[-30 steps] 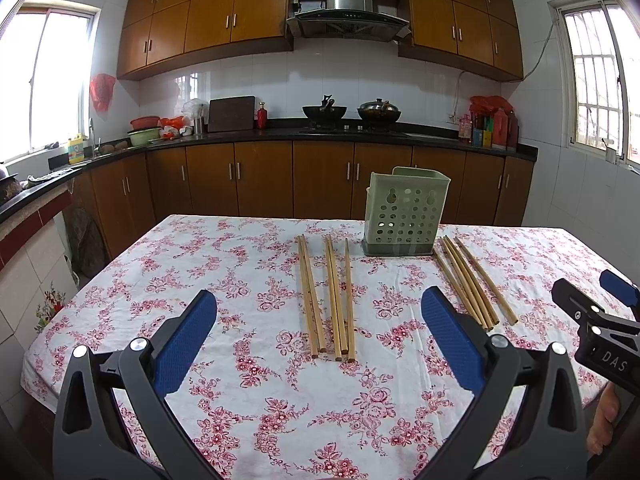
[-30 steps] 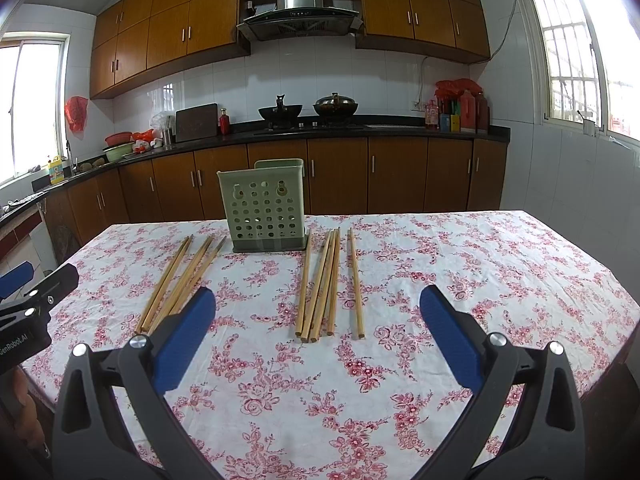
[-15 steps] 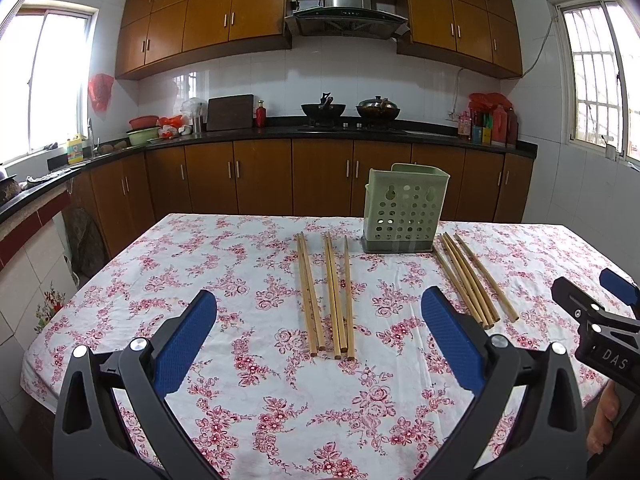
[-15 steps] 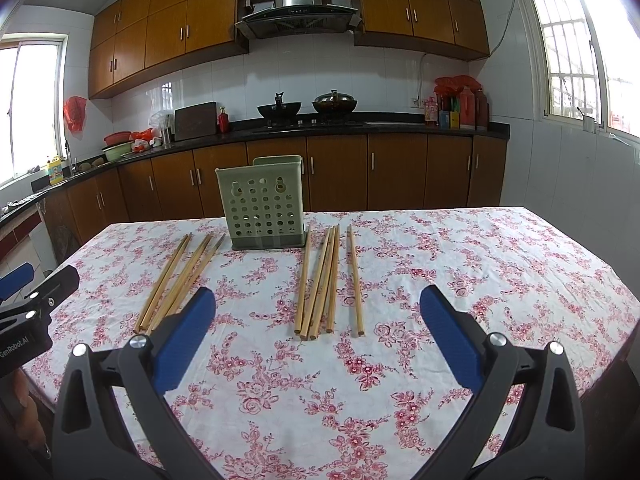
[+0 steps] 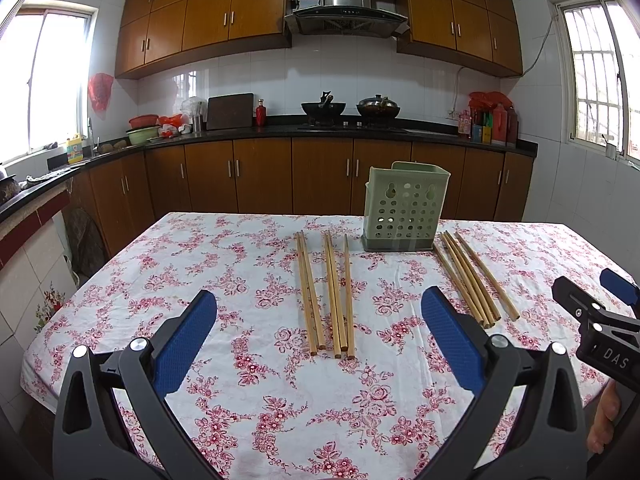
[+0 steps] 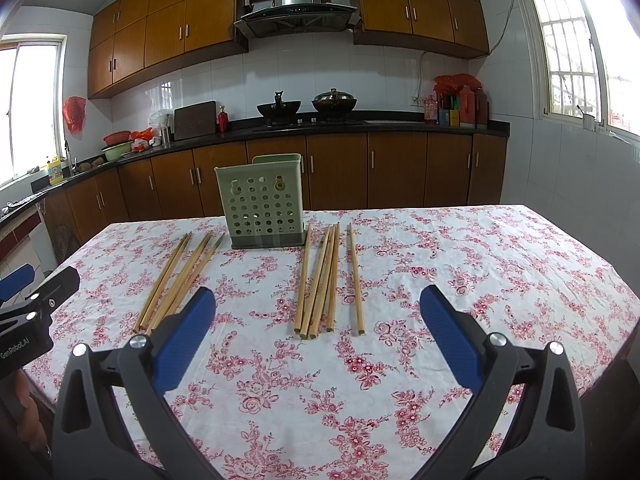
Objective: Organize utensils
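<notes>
Wooden chopsticks (image 5: pixel 328 292) lie in two loose groups on the tablecloth (image 5: pixel 240 280), either side of the green holder (image 5: pixel 404 210). Both the left gripper (image 5: pixel 318 320) and right gripper (image 6: pixel 316 316) hover with jaws spread, holding nothing. Best to pinch one stick near its middle so it lifts level, then tip it upright into the holder.

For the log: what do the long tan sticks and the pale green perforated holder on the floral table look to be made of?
The long tan chopsticks look like bamboo or wood: matte, light brown, with faintly darker streaks along them. The pale green perforated holder looks like moulded plastic: even colour, smooth slight sheen, punched round holes, rounded corners.
</notes>
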A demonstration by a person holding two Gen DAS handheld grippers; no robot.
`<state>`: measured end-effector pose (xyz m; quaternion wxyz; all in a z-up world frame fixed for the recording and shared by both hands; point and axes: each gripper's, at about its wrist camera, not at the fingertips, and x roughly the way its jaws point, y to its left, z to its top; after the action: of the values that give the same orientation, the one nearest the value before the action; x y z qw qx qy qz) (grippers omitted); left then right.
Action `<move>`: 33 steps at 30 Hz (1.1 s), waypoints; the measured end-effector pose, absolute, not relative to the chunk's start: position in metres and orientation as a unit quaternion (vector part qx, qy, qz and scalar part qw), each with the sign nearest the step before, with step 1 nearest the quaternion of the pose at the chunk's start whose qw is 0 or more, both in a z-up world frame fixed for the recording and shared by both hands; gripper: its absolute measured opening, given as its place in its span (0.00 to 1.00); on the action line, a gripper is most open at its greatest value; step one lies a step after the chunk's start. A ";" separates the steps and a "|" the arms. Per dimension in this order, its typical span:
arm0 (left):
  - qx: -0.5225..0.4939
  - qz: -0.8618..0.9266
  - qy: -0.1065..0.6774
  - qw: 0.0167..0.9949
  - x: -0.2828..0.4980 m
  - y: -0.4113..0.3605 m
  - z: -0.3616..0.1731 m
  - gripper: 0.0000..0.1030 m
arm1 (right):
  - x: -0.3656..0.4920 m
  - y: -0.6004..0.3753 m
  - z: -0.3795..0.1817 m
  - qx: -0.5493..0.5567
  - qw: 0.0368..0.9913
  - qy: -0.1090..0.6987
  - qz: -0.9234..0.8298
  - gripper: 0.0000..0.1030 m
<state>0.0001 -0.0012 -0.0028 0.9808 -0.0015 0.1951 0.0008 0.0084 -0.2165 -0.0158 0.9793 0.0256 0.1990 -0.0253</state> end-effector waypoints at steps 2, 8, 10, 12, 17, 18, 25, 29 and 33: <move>-0.002 0.001 0.195 0.981 0.000 -0.002 -0.007 0.98 | 0.008 -0.216 -0.016 0.026 0.979 0.199 -0.025 0.96; -0.001 0.001 0.196 0.981 0.001 -0.003 -0.009 0.98 | 0.009 -0.216 -0.016 0.026 0.979 0.200 -0.025 0.96; -0.001 0.001 0.196 0.981 0.001 -0.003 -0.008 0.98 | 0.009 -0.216 -0.017 0.026 0.979 0.200 -0.025 0.96; -0.001 0.001 0.196 0.981 0.001 -0.003 -0.009 0.98 | 0.009 -0.216 -0.017 0.027 0.979 0.200 -0.025 0.96; -0.001 0.001 0.197 0.980 0.001 -0.003 -0.009 0.98 | 0.011 -0.216 -0.020 0.027 0.979 0.201 -0.025 0.96; -0.001 0.001 0.197 0.980 0.001 -0.003 -0.008 0.98 | 0.011 -0.216 -0.020 0.027 0.979 0.201 -0.025 0.96; -0.001 0.001 0.198 0.980 0.001 -0.003 -0.009 0.98 | 0.009 -0.214 -0.021 0.028 0.978 0.203 -0.025 0.96; 0.000 0.002 0.201 0.980 0.003 -0.001 -0.018 0.98 | 0.013 -0.215 -0.028 0.031 0.977 0.210 -0.026 0.96; -0.005 0.009 0.218 0.976 0.013 0.006 -0.029 0.98 | 0.020 -0.218 -0.028 0.031 0.974 0.223 -0.031 0.96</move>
<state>0.0129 0.0056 -0.0289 0.9758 -0.0053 0.2184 0.0092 0.0201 -0.2180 -0.0275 0.9739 0.0311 0.2227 -0.0307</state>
